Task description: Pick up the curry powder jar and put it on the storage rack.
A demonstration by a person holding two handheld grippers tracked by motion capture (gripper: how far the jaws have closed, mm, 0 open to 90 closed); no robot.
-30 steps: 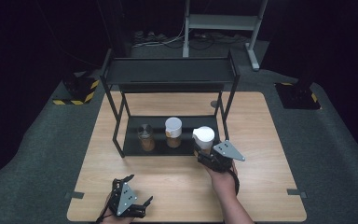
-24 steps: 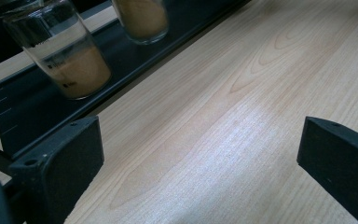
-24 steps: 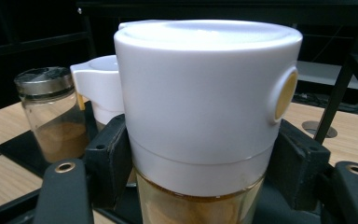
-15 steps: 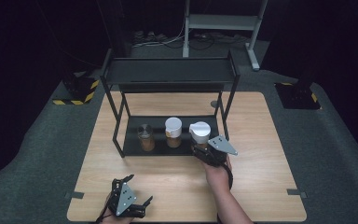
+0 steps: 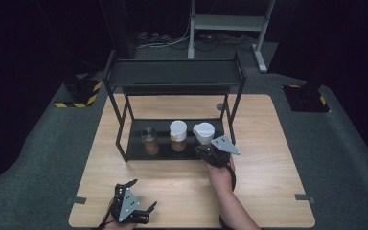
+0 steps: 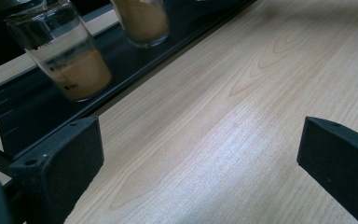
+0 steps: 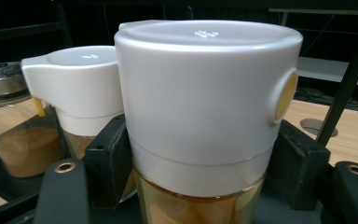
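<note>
A black two-shelf rack (image 5: 172, 73) stands on the wooden table (image 5: 268, 143). On its lower shelf (image 5: 136, 146) a metal-lidded glass jar (image 5: 149, 140) of brown powder stands left, and a white-lidded jar (image 5: 178, 135) stands in the middle. At the right end is a second white-lidded jar (image 5: 203, 132) (image 7: 205, 107) holding amber contents, with my right gripper (image 5: 210, 152) (image 7: 203, 161) shut on its body just under the lid. Whether that jar's base touches the shelf is hidden. My left gripper (image 5: 133, 207) (image 6: 191, 158) is open over bare wood near the front edge, facing the powder jar (image 6: 70, 60).
The rack's right front leg (image 5: 234, 112) rises close beside the held jar, and the top shelf hangs over the jars. A round grommet hole (image 5: 220, 106) sits in the table behind the rack. Grey carpet surrounds the table, with black-and-yellow floor blocks (image 5: 81, 93) at the left.
My right gripper has carried the white-lidded jar away from me and slightly left, in under the rack beside the middle jar. The left gripper has stayed put.
</note>
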